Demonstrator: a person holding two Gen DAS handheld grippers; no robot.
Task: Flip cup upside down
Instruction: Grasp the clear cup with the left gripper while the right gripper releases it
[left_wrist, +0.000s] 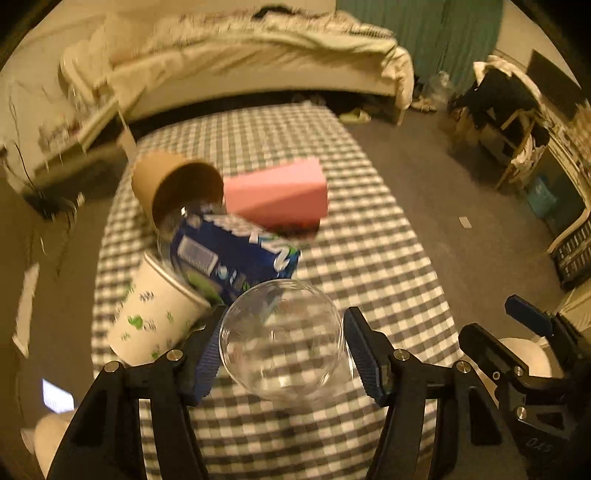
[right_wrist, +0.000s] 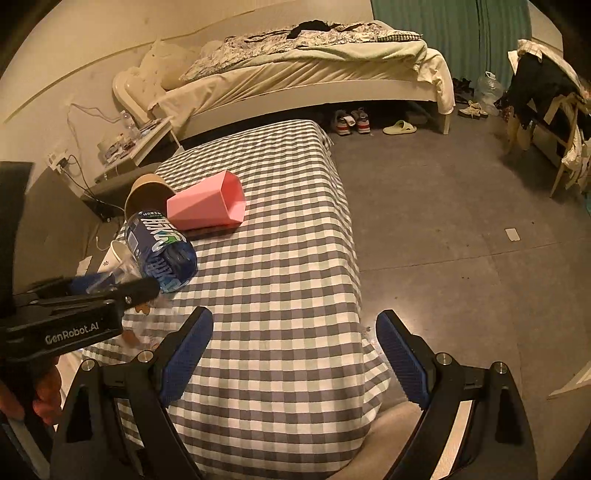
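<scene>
I see the checked tablecloth (right_wrist: 280, 229) covering the table, with a pink faceted container (right_wrist: 207, 206) lying on its side at the far left. Beside it lie a blue-labelled bottle (right_wrist: 162, 251), a brown paper cup (left_wrist: 173, 184) and a white printed paper cup (left_wrist: 155, 317). My left gripper (left_wrist: 282, 350) pinches the clear plastic cup (left_wrist: 280, 339) between its blue pads, mouth toward the lens, held above the cloth. My right gripper (right_wrist: 295, 354) hangs spread, nothing between its fingers.
</scene>
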